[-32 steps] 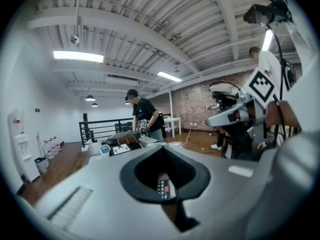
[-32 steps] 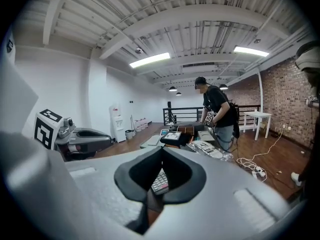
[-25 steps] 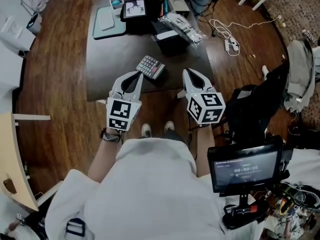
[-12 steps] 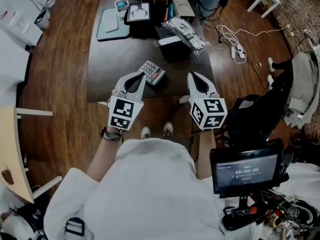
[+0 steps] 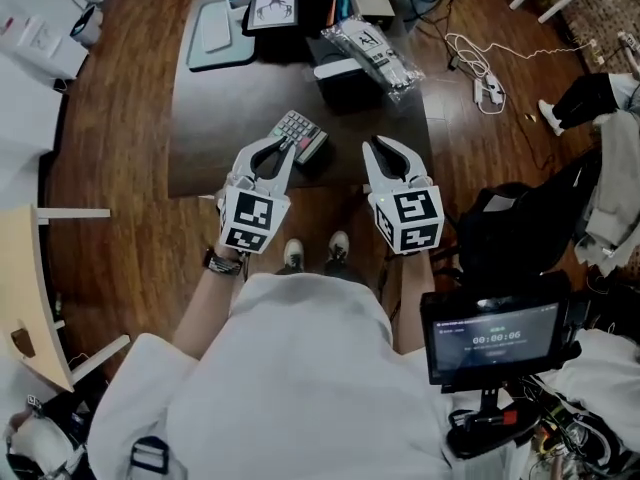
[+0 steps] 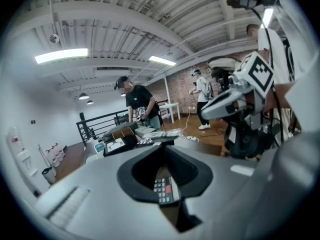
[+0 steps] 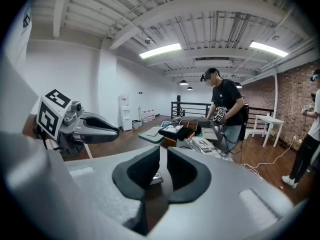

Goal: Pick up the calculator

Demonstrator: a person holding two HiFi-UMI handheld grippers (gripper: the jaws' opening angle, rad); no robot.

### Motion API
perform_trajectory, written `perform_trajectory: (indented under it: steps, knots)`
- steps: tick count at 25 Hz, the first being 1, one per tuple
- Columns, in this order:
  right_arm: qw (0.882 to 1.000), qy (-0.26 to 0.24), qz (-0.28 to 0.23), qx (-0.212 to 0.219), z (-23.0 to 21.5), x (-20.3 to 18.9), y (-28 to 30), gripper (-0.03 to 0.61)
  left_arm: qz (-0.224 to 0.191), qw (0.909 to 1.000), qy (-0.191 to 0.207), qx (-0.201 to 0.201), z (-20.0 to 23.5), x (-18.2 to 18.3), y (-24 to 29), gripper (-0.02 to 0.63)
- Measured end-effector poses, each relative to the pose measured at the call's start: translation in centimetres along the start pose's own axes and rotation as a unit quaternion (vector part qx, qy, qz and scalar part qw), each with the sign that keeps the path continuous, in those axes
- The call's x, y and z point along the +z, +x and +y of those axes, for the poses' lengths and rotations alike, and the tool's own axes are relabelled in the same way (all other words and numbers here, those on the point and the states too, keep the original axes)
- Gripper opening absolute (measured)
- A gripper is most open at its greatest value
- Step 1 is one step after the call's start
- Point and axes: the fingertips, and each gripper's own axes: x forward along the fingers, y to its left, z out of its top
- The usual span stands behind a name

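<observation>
calculator (image 5: 300, 133) lies flat and skewed by the middle of the bench's (image 5: 215, 128) near edge, keys up, so it's within easy reach. Left gripper (image 5: 283, 148) is pointed straight at its near end, angled slightly down. Its fingers have just been opening to a small gap; the keypad shows through that gap, not gripped yet. Looks like lining up for a pinch. Right gripper (image 5: 376, 146) hangs beside it over the same edge, fingers all but closed with only a thin slit and nothing in it, probably just parked as a spare. Clutter is pushed to the far edge: teal tray (image 5: 213, 34), black box (image 5: 343, 76), wrapped packet (image 5: 369, 52). Dark bench, wood floor (image 5: 110, 148), white cable (image 5: 478, 60) off the right side. Another person (image 7: 226, 109) stands at the far end; brick wall behind.
</observation>
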Motion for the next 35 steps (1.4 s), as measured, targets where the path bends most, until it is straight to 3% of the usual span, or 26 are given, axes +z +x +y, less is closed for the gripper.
perform_trajectory:
  steps: [4, 7, 17, 20, 25, 28, 31, 33, 35]
  knots:
    - [1.000, 0.014, 0.024, 0.005, -0.5, -1.6, 0.8, 0.035, 0.031, 0.9993, -0.001, -0.020, -1.2, -2.1, 2.1, 0.051]
    - [0.998, 0.034, 0.050, 0.006, -1.1, -3.1, 1.5, 0.035, 0.046, 0.9976, -0.002, -0.051, -2.6, -3.4, 3.7, 0.097]
    - [0.992, 0.049, 0.113, 0.011, -1.9, -7.4, 2.8, 0.035, 0.118, 0.9899, 0.033, -0.070, -5.1, -9.0, 7.1, 0.103]
    - [0.991, 0.025, 0.133, 0.017, -2.0, -8.7, 3.3, 0.035, 0.145, 0.9857, 0.049, -0.071, -5.6, -10.9, 7.8, 0.106]
    - [0.981, -0.101, 0.164, 0.010, -1.7, -9.7, 3.8, 0.035, 0.172, 0.9786, 0.081, -0.079, -6.8, -12.9, 9.2, 0.109]
    - [0.978, -0.117, 0.172, 0.021, -1.1, -10.6, 4.1, 0.035, 0.188, 0.9747, 0.096, -0.073, -7.1, -13.8, 9.9, 0.109]
    - [0.977, -0.114, 0.179, 0.031, -0.8, -11.4, 4.5, 0.035, 0.217, 0.9638, 0.144, -0.058, -6.8, -14.9, 10.6, 0.110]
    - [0.975, -0.115, 0.186, 0.037, -0.6, -12.1, 4.9, 0.035, 0.238, 0.9480, 0.206, -0.047, -6.8, -15.8, 11.1, 0.114]
    - [0.974, -0.112, 0.191, 0.043, -0.5, -12.8, 5.2, 0.035, 0.257, 0.9354, 0.239, -0.042, -7.1, -16.8, 11.7, 0.121]
